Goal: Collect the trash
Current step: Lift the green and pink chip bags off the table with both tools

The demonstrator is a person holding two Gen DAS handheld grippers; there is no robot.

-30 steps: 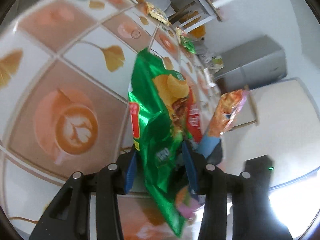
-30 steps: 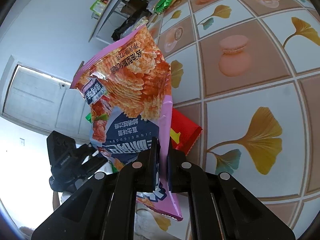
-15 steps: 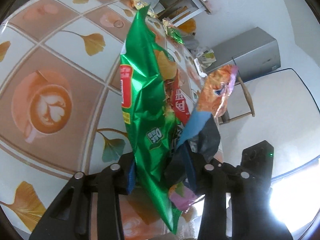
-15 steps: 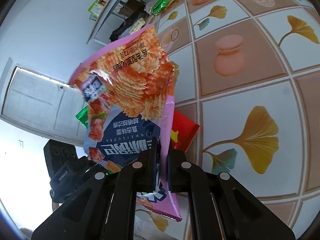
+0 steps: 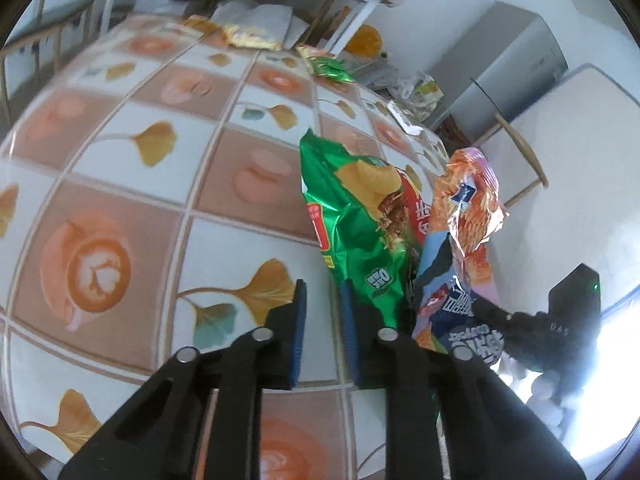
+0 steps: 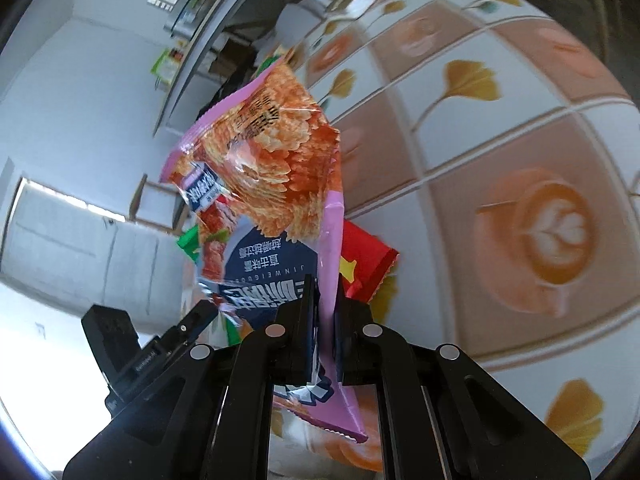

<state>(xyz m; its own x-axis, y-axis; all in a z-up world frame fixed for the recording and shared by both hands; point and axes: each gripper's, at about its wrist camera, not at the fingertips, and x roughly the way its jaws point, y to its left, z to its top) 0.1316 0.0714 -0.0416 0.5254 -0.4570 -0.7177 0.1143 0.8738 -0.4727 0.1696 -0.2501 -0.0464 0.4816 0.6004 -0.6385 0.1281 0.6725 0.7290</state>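
Note:
In the left wrist view my left gripper (image 5: 322,312) stands slightly open with nothing between its blue pads. A green chip bag (image 5: 356,216) lies just right of its right finger, over a red wrapper (image 5: 416,212). My right gripper (image 6: 326,312) is shut on a pink and orange snack bag (image 6: 272,184), held upright above the table. That bag also shows in the left wrist view (image 5: 468,216). The red wrapper (image 6: 366,260) and a sliver of the green bag (image 6: 190,242) lie behind it.
The table (image 5: 120,200) has a tiled cloth with coffee cups and ginkgo leaves. More wrappers lie at its far end: a gold one (image 5: 248,38) and a green one (image 5: 330,68). A shelf (image 6: 208,60) and a grey cabinet (image 5: 516,68) stand beyond.
My left gripper has let go of the green chip bag and moved left of it, its jaws narrower. The right gripper still holds the pink bag, and both views have swung.

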